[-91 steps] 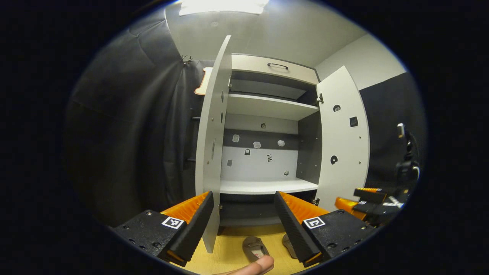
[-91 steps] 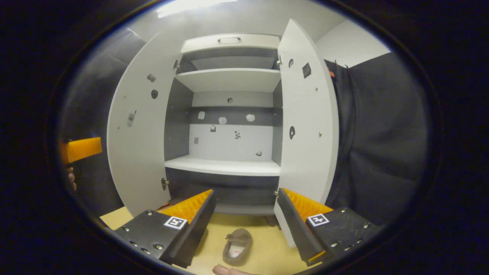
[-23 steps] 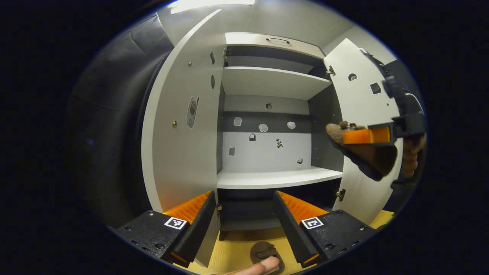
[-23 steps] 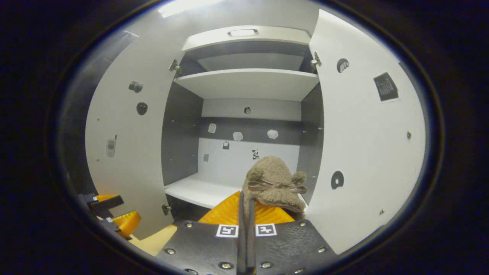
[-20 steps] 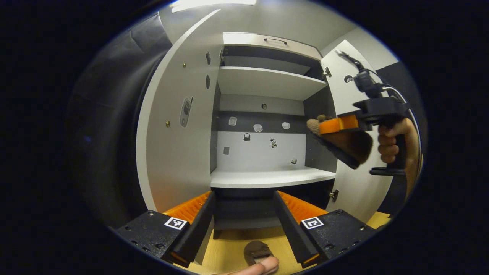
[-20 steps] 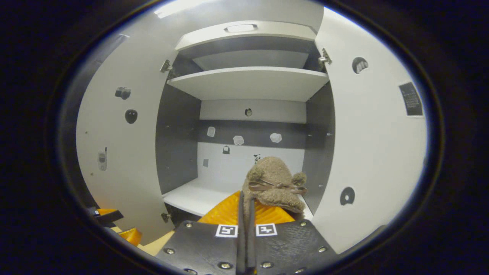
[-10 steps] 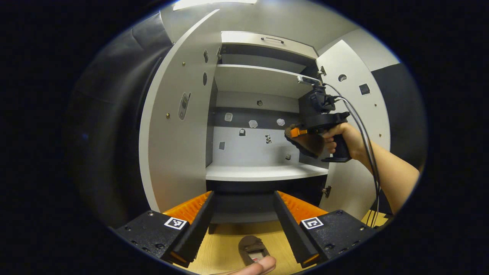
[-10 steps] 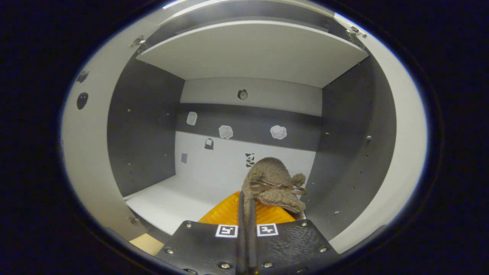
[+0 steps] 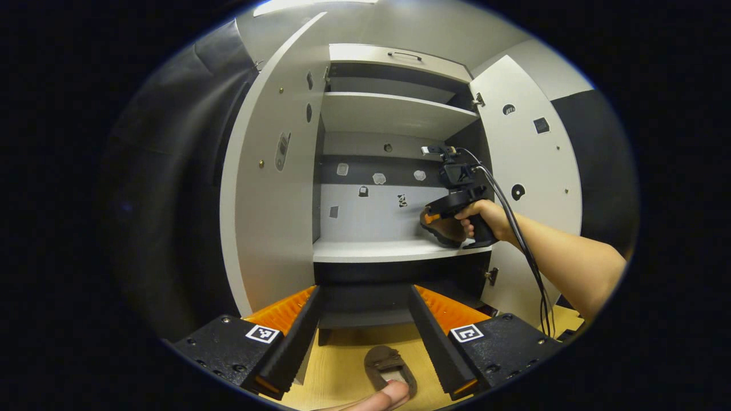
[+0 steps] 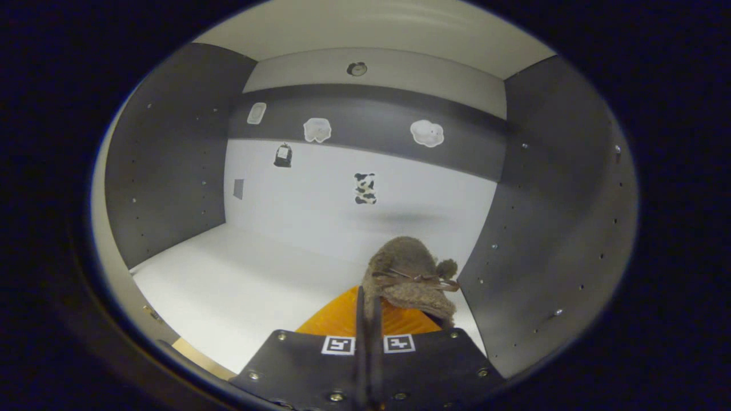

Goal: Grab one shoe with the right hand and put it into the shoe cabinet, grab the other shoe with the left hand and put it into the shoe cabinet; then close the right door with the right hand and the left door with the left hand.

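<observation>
A brown fuzzy slipper (image 10: 408,274) with a small bow is pinched at its edge by my right gripper (image 10: 368,294), which is shut on it. The slipper hangs just above the right end of the white cabinet shelf (image 10: 228,285), close to the grey side wall. In the left gripper view a hand holds that right gripper (image 9: 428,218) and its slipper (image 9: 446,231) inside the open cabinet, over the shelf (image 9: 377,250). The other slipper (image 9: 384,362) lies on the wooden floor below my left gripper (image 9: 364,291), which is open and holds nothing.
Both cabinet doors stand open, the left door (image 9: 268,200) and the right door (image 9: 534,165). An upper shelf (image 9: 394,111) and a top drawer (image 9: 400,57) sit above. A cable hangs from the arm (image 9: 571,268). A thumb (image 9: 389,395) shows at the bottom edge.
My right gripper picked one slipper up from the floor and carried it forward and down into the cabinet, over the shelf's right end. My left gripper stayed open and shifted only slightly.
</observation>
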{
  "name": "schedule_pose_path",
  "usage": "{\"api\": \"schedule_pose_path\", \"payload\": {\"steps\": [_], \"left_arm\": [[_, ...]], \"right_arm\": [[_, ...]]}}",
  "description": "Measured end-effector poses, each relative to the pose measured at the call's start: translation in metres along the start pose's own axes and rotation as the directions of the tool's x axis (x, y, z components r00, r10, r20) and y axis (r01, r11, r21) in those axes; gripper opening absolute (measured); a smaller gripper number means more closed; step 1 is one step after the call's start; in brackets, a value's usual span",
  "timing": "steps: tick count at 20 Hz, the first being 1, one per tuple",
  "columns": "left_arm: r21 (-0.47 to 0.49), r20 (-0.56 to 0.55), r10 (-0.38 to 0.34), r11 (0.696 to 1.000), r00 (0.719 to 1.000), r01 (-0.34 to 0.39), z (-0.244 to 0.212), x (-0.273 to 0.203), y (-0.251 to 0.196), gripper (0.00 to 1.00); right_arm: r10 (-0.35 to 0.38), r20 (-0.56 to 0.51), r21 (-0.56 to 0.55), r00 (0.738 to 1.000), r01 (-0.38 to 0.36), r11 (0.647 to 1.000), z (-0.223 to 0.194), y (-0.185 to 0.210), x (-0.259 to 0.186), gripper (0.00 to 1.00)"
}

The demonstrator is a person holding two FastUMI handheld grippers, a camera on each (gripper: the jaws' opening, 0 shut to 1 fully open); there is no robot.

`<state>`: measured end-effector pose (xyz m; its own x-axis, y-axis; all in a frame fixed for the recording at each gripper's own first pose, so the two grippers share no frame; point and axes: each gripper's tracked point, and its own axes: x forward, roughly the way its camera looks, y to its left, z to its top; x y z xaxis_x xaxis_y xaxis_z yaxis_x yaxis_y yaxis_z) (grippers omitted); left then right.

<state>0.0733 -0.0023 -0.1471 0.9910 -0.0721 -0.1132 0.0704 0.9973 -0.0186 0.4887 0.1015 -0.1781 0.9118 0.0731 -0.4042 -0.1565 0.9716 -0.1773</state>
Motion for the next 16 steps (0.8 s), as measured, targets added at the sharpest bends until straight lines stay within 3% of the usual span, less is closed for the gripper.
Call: {"api": "schedule_pose_path", "payload": {"steps": [3,5,8,10,12,16], "left_arm": [[-0.018,-0.025,0.006,1.000,1.000,-0.006,-0.006,-0.003,0.004,0.93],[-0.025,-0.031,-0.015,1.000,0.999,0.014,-0.007,-0.007,-0.002,0.93],[-0.030,-0.034,-0.045,0.999,0.998,0.044,-0.008,-0.018,-0.009,0.93],[-0.028,-0.034,-0.037,0.999,0.999,0.036,-0.009,-0.024,-0.007,0.93],[-0.041,-0.036,-0.031,0.999,0.999,0.029,-0.011,-0.029,-0.005,0.93],[-0.058,-0.047,-0.022,0.998,0.999,0.019,-0.017,-0.039,-0.004,0.94]], "right_arm": [[-0.004,-0.012,0.004,1.000,0.004,1.000,-0.003,0.000,0.005,0.09],[-0.017,-0.033,0.037,0.999,0.018,0.999,-0.006,-0.003,0.009,0.06],[0.027,-0.055,0.120,0.998,-0.021,0.993,-0.004,0.004,0.001,0.16],[0.072,-0.068,0.180,0.995,-0.058,0.982,-0.006,0.011,-0.006,0.39],[0.071,-0.068,0.203,0.995,-0.055,0.978,-0.003,0.008,-0.019,0.64],[0.056,0.008,0.176,0.998,-0.056,0.983,0.016,0.007,-0.064,1.00]]}}
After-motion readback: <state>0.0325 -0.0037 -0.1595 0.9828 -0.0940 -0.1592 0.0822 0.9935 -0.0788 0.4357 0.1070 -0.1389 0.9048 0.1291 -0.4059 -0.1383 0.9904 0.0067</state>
